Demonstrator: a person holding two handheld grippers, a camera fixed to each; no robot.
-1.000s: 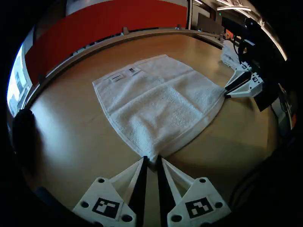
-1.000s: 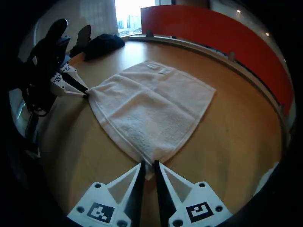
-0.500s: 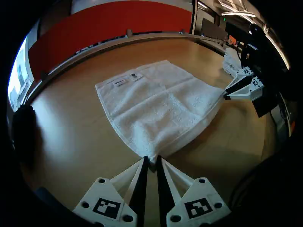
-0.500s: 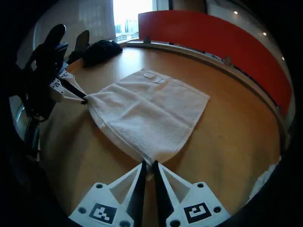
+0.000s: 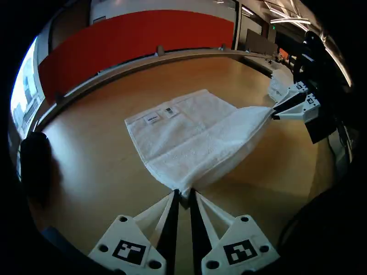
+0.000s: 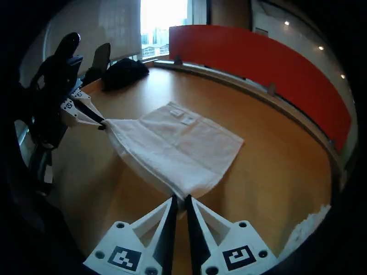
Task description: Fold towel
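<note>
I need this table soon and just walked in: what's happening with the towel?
A white towel is being folded with two handheld grippers. The left gripper is shut on one near corner and the right gripper on the other, so the near edge is held up above the wooden table. The far edge, with its two small tags, lies flat on the table. The fold is not yet laid over.

dim indoor | window [image 6: 161, 23] glare | soft shadow under towel [image 5: 192, 137] | fisheye-warped edges
</note>
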